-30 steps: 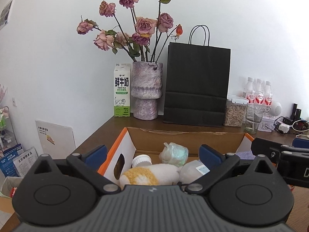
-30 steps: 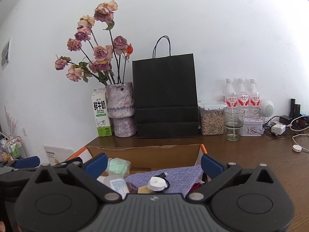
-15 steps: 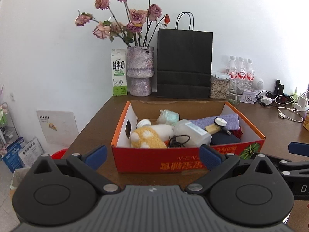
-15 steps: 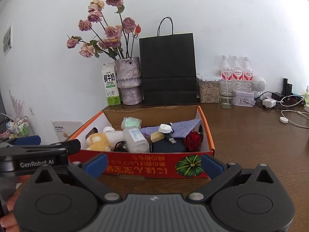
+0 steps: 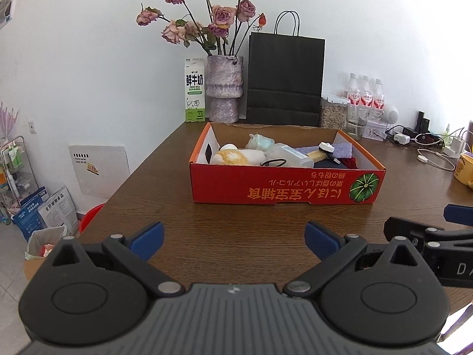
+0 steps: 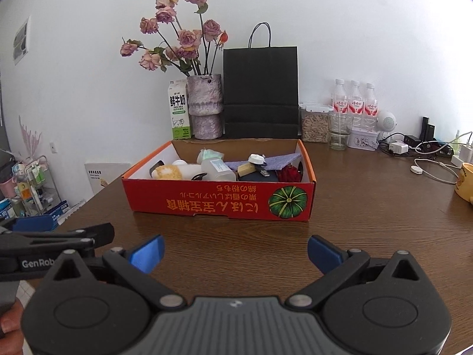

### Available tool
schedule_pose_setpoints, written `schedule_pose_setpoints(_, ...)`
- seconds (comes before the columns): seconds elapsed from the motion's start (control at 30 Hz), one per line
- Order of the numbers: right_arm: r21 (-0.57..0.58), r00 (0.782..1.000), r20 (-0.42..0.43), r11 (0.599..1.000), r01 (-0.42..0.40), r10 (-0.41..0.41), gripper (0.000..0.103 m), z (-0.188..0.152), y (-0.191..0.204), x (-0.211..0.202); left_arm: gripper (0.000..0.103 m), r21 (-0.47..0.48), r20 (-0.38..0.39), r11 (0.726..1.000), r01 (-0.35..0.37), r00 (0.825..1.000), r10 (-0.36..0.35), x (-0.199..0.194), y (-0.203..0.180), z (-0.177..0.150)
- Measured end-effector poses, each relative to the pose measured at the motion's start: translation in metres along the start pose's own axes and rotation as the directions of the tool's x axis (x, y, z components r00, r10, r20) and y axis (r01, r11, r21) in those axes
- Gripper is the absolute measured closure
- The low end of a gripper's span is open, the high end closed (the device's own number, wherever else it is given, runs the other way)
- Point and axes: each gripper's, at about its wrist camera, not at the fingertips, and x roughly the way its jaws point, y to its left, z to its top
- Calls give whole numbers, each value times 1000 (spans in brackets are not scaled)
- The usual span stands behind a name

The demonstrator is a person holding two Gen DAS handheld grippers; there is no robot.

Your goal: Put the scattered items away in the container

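Items are seen packed in red box (image 5: 283,183); left gripper (image 5: 233,238) and right gripper (image 6: 235,253) held wide apart, empty; task judged near done.

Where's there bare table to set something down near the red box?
Bare brown wooden table lies between the red cardboard box and both open hand-held grippers, and right of the box toward the yellow mug. Crowded: behind the box and the cabled back-right corner.
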Motion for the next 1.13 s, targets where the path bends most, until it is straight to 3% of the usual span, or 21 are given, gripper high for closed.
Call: schedule_pose_setpoints(1.13,20,999,-45,1000,-1,1,0,-5,-6,12,0,12,-54,1000,9,998,-8,11,-3,-7)
